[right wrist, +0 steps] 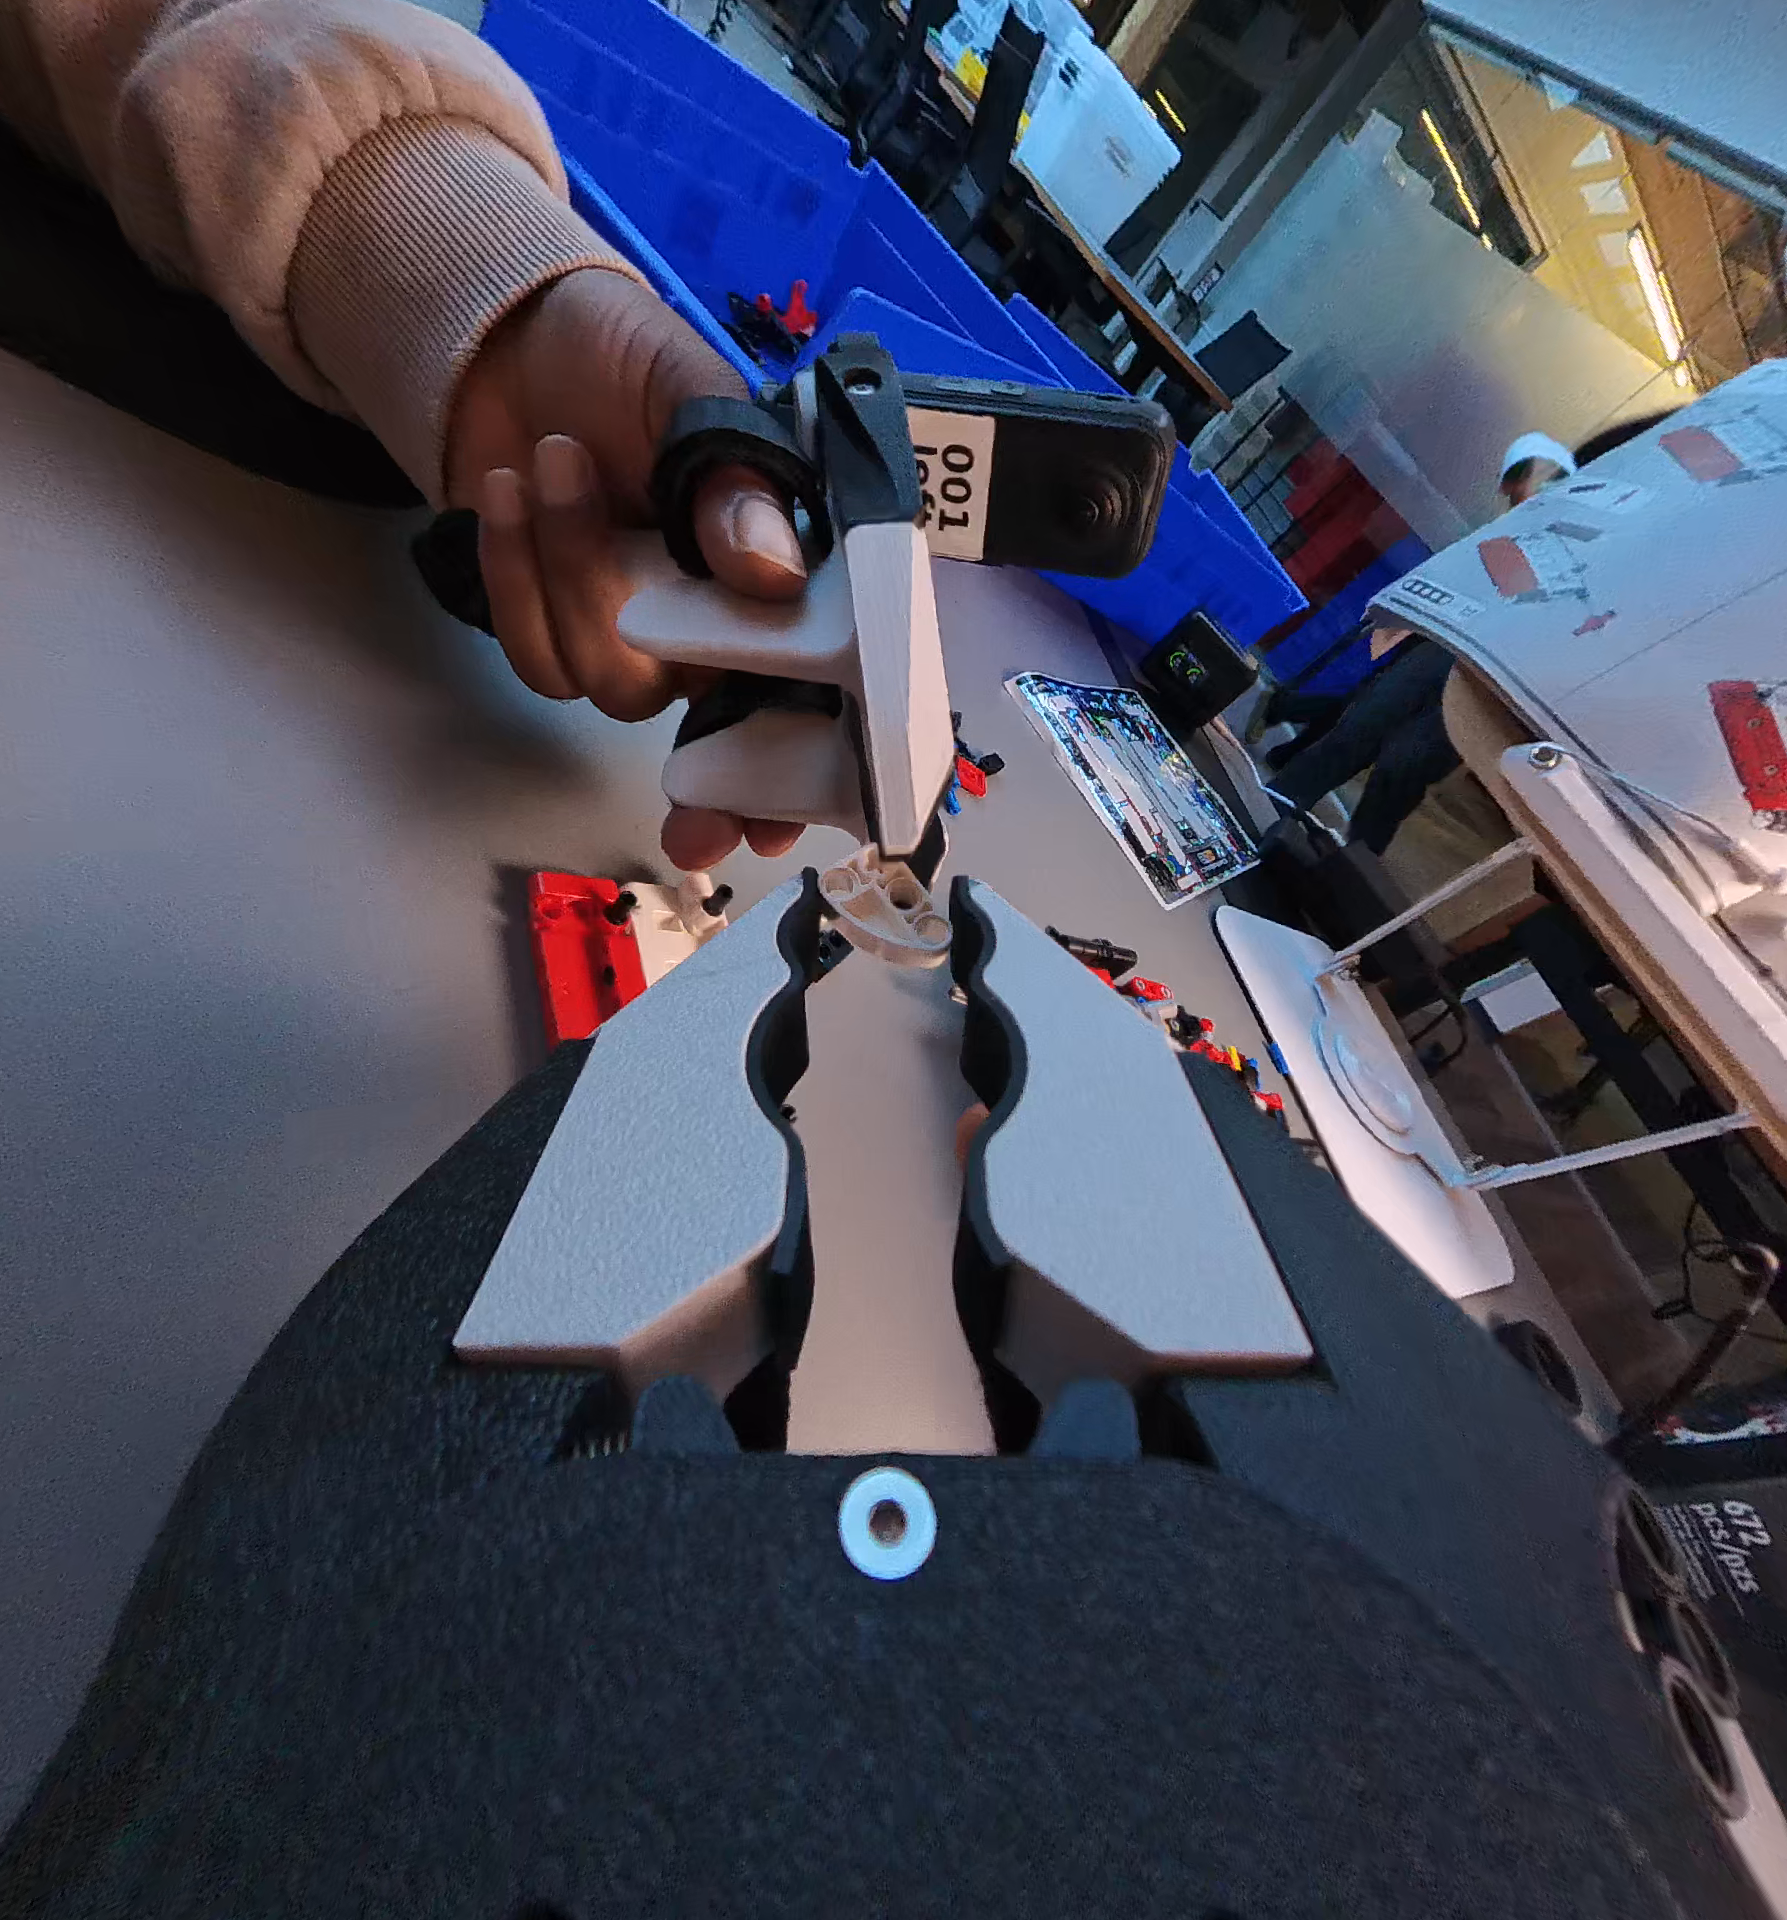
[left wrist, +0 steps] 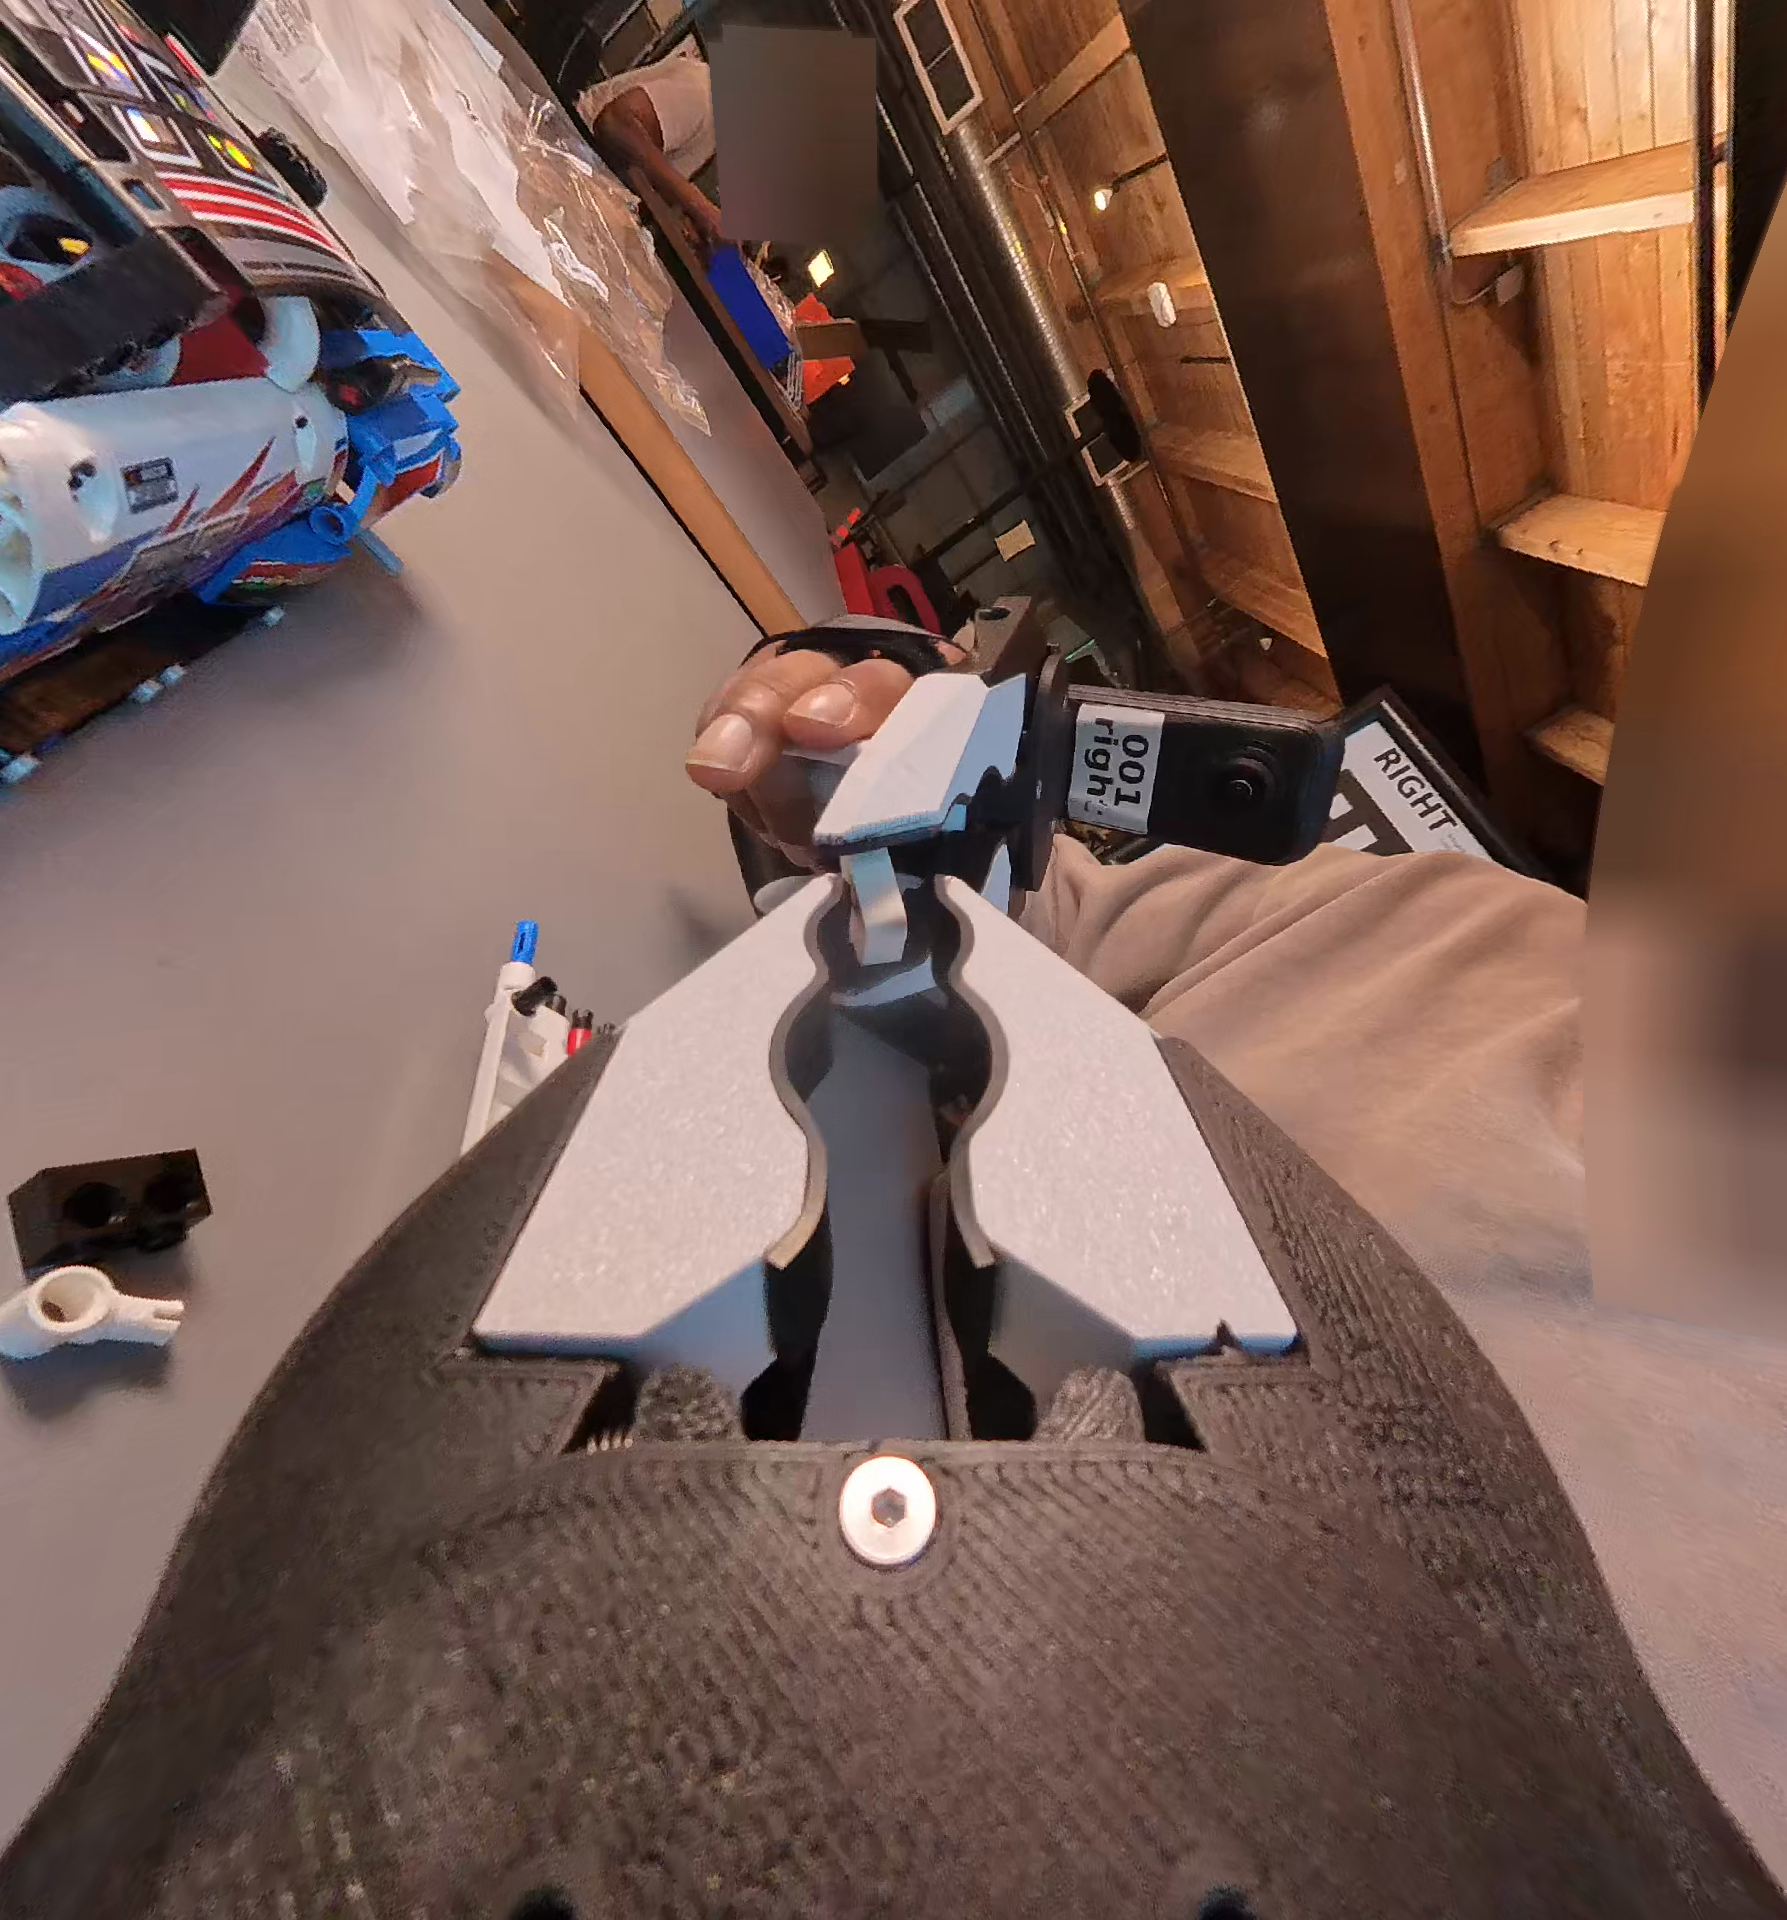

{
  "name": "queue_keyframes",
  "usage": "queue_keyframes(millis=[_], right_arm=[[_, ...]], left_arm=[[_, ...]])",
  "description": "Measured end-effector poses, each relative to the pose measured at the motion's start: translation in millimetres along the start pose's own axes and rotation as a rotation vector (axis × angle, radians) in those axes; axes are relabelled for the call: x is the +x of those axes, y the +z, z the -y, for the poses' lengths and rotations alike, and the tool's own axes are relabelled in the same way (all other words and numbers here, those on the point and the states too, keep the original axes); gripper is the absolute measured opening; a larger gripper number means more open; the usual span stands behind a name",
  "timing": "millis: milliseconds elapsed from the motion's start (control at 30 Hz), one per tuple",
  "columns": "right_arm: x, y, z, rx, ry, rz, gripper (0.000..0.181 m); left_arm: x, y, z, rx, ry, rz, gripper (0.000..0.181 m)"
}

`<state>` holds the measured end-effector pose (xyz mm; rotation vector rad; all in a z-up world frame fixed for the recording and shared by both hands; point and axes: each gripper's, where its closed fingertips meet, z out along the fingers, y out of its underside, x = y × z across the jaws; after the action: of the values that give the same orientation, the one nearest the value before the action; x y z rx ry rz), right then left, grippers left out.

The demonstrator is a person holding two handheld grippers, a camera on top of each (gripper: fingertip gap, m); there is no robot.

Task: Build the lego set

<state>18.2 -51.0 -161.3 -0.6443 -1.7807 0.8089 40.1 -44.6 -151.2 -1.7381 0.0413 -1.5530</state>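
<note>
Two grippers met tip to tip above grey table [left wrist: 369,831], frame centre in both views. Left gripper [right wrist: 904,862] nearly closed, pinching small white lego connector [right wrist: 884,914]. Right gripper [right wrist: 878,914] fingers parted, tips flanking that connector; grip on it unclear. Lego car model [left wrist: 162,416] upper left of left view. Black lego brick [left wrist: 110,1210] and white lego joint piece [left wrist: 78,1325] lower left, near each other. Red lego panel [right wrist: 577,966] left of centre in right view. Instruction booklet [right wrist: 1637,603] upper right.
</note>
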Motion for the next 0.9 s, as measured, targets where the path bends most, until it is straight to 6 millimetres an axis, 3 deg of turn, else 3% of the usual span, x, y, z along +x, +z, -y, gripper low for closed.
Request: queue_keyframes(millis=[167,367,567,800,900], right_arm=[[5.1,4.4,-10.8,-0.074,-0.004,-0.049,0.023],[22.8,8.8,-11.9,-0.138,0.269,-0.140,0.035],[29.6,13.6,-17.8,-0.188,0.272,-0.213,0.023],[19.7,8.8,-13.5,-0.096,0.227,-0.086,0.022],[16.6,7.4,-12.9,-0.088,0.194,-0.063,0.023]], left_arm=[[-15.7,-1.4,4.7,0.033,0.102,0.158,0.005],[-28.6,-15.7,29.3,0.197,0.239,0.348,0.006],[-27.8,-12.1,30.1,0.228,0.266,0.385,0.006],[-19.2,-7.7,19.8,0.143,0.103,0.212,0.014],[-22.3,-7.5,16.9,0.125,0.113,0.233,0.007]])
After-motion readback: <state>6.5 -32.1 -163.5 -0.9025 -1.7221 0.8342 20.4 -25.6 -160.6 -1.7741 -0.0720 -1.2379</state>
